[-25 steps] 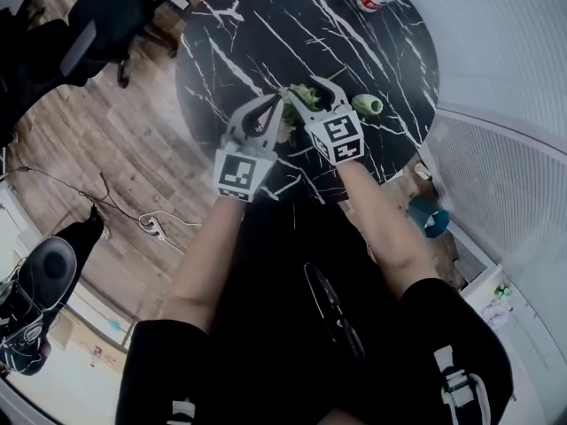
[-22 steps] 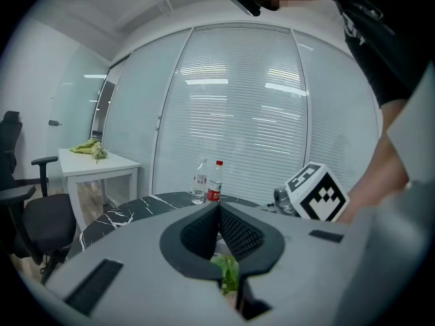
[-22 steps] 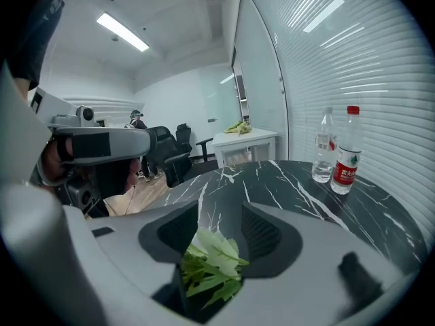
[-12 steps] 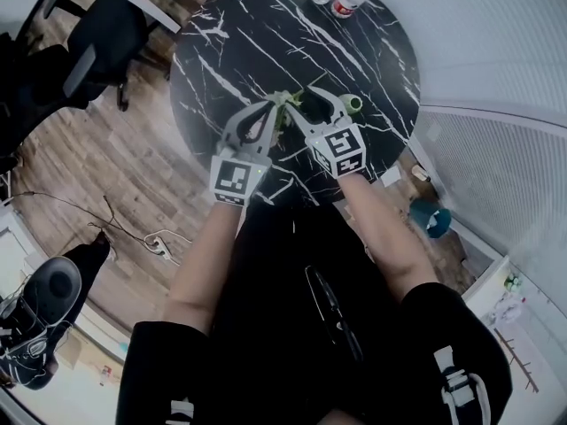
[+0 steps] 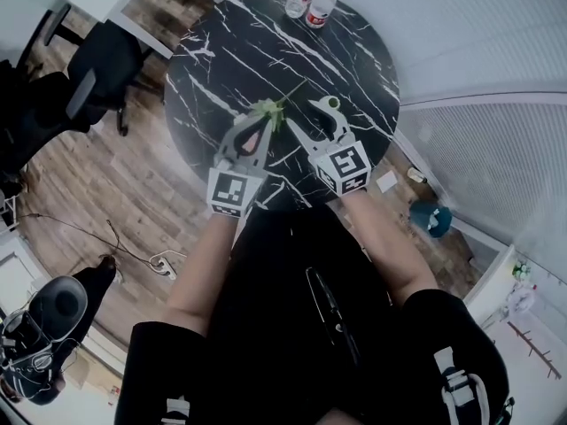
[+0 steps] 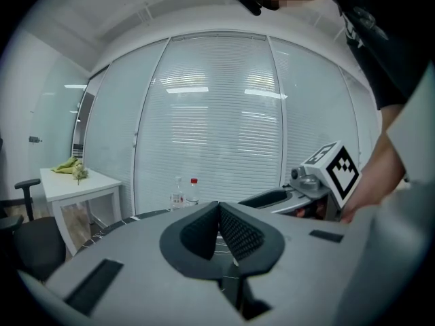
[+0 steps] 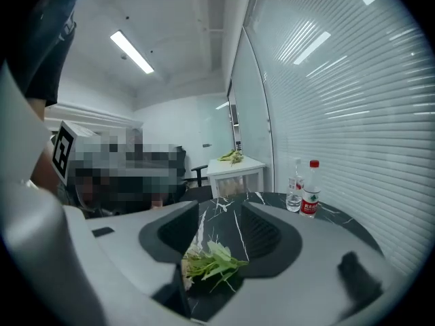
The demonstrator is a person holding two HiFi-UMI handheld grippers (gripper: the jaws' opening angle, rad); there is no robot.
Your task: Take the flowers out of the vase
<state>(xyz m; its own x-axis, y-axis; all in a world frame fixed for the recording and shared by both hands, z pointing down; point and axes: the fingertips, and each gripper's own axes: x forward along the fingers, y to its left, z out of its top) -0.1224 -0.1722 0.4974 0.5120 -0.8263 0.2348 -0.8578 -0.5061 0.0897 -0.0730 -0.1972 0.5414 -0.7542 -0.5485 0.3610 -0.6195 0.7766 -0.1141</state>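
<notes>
— What is the left gripper (image 6: 218, 206) doing?
— Its jaws are pressing together on the flowers (image 5: 268, 109), which are hanging above the black table (image 5: 221, 60)
— And the right gripper (image 7: 221, 209)?
— Its jaws are standing apart, gripping nothing; the green vase (image 5: 332, 103) is sitting on the table just beside it

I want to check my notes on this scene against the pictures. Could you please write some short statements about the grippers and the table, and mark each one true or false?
1. The left gripper's jaws are together. True.
2. The right gripper's jaws are together. False: they stand apart.
3. Green leaves show in the gap of the right gripper. True.
4. Two bottles stand on the table. True.
5. The table is white. False: it is black with white veins.
6. Both bottles have red caps. False: only one has.
</notes>
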